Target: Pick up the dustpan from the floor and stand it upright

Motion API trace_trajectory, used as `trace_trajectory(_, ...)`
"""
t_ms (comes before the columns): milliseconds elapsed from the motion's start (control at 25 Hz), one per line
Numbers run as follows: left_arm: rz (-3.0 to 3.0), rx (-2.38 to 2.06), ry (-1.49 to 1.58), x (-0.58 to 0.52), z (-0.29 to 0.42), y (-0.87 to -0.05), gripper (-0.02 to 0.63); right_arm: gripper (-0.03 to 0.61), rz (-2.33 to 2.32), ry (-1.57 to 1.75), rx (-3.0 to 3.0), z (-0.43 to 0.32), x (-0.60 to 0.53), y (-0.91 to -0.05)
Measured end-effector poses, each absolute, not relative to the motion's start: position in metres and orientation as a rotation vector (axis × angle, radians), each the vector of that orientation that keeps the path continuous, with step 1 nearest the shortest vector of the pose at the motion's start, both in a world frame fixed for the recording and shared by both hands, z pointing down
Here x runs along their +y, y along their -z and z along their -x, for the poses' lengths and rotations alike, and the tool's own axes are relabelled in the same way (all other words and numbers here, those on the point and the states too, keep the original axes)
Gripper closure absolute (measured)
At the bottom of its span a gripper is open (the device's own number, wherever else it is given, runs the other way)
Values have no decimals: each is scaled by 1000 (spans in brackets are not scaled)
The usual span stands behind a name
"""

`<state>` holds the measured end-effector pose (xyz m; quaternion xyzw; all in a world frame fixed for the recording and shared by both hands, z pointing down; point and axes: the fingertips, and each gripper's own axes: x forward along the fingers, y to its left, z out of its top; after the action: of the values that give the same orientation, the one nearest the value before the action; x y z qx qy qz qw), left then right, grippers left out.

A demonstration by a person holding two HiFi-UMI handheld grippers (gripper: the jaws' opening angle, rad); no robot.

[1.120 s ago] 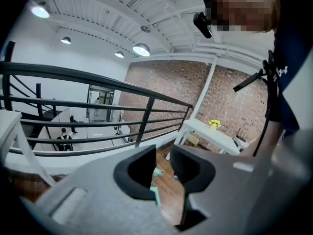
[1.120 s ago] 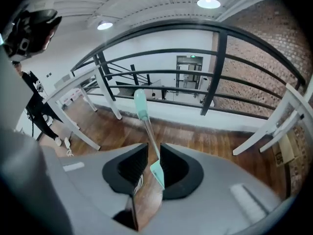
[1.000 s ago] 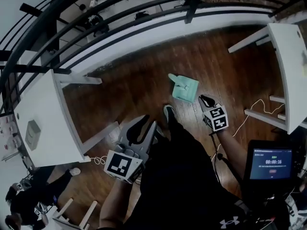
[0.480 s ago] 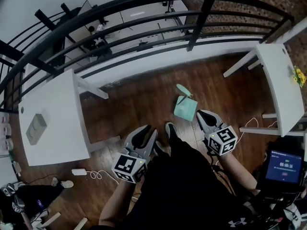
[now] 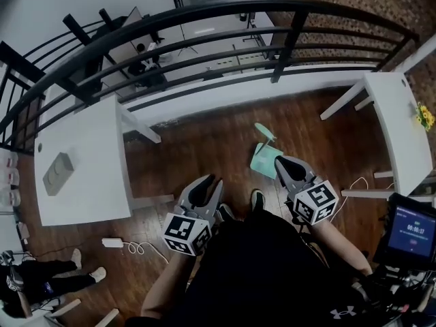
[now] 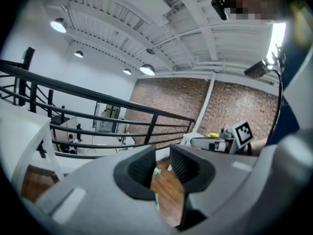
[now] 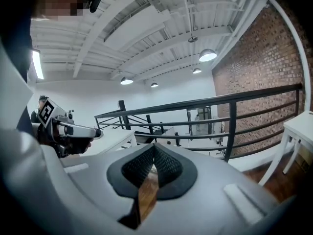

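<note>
The dustpan [image 5: 264, 161] sits on the wooden floor [image 5: 197, 148] on the near side of the railing [image 5: 204, 13], and neither gripper touches it. The right gripper [image 5: 282, 162] hangs above it with its jaws pressed together and nothing between them. The left gripper [image 5: 204, 186] is farther from the railing, its jaws apart and also empty.

The likeliest trouble comes from those closed right jaws. If they go down to the dustpan without spreading first, they would knock it or push it across the floor instead of taking hold. The handle [image 5: 265, 132] is slim, so an off-centre pinch could let the pan swing or slip out. A light pan set on its edge could also tip back over when it is let go. The person's shoe [image 5: 257, 199] is close on the side away from the railing, and a step could nudge the dustpan.

The dustpan's long axis runs from the broad teal pan to the handle, and the handle end is the end nearer the railing. From this steep downward view I cannot tell whether it lies flat or already stands on end.
</note>
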<state>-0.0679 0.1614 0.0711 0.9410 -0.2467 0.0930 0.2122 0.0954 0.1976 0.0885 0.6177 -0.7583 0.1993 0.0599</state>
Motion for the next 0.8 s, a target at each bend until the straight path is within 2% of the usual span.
trace_trajectory(280, -2609, -665, -295, 164, 72, -69, 525, 568, -1867, -591, -2315, -84, 194, -85)
trace_trajectory(480, -2606, -653, -321, 173, 39, -69, 525, 568, -1865, -605, -2317, -113, 202, -86)
trace_trajectory(800, -2606, -630, -314, 164, 77, -66, 525, 568, -1866, -568, -2306, -75, 192, -80)
